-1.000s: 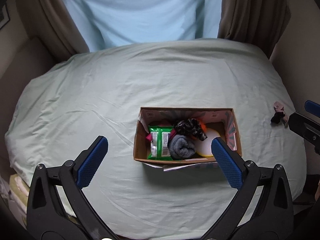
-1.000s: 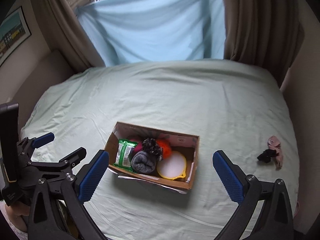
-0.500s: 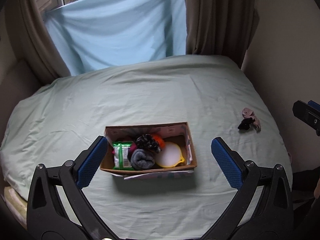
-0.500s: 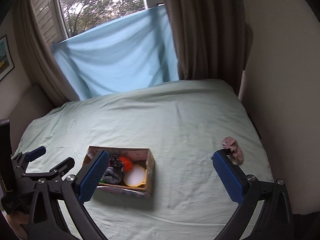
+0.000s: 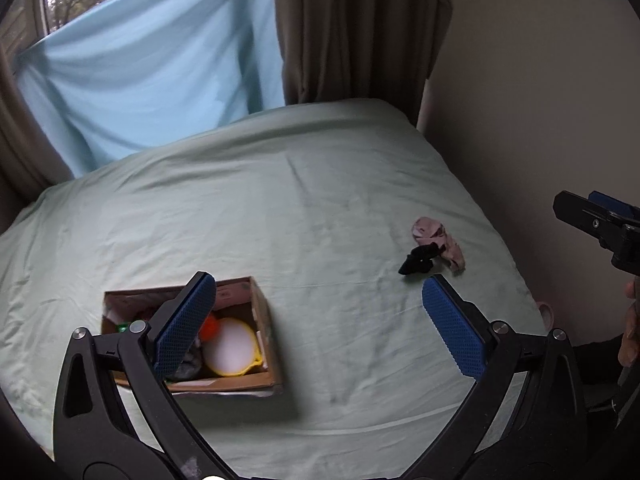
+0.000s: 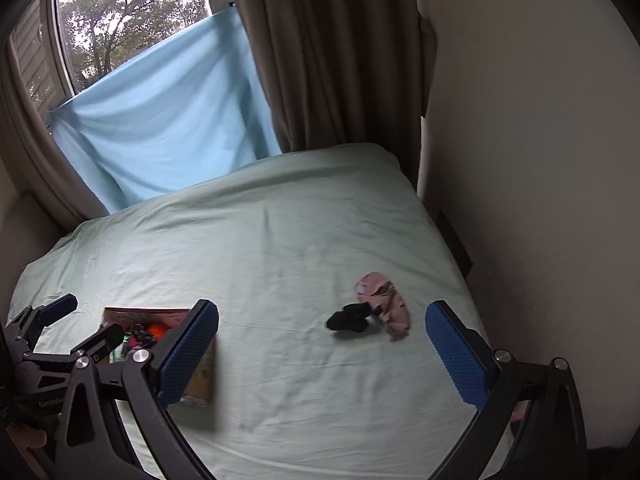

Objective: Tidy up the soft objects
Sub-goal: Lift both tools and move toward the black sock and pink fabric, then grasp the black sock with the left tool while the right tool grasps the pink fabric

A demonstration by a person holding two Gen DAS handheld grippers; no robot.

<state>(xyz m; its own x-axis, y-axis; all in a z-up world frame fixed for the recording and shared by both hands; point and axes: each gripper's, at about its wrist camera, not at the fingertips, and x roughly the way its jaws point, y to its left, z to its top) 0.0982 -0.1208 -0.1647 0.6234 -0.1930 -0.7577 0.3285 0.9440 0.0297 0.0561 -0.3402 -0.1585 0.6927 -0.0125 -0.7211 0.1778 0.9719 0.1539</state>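
Note:
A cardboard box (image 5: 262, 312) (image 6: 202, 376) sits on the pale green bed sheet (image 5: 280, 208) (image 6: 260, 264), holding a round yellow-rimmed white item (image 5: 230, 346), an orange ball (image 5: 209, 326) and other soft things partly hidden by a finger. A pink sock (image 5: 444, 242) (image 6: 384, 304) and a black sock (image 5: 418, 262) (image 6: 348, 320) lie together near the bed's right side. My left gripper (image 5: 318, 324) is open above the bed, between box and socks. My right gripper (image 6: 322, 350) is open, with the socks lying ahead between its fingers.
A wall (image 6: 540, 160) runs close along the bed's right edge. Brown curtains (image 5: 352, 28) and a light blue cloth (image 5: 152, 76) hang behind the bed under a window (image 6: 120, 20). A person's hand (image 5: 630, 328) shows at the right edge.
Both grippers have swung to the right. The box has slid to the left in both views and the socks have come toward the middle. Both stay open.

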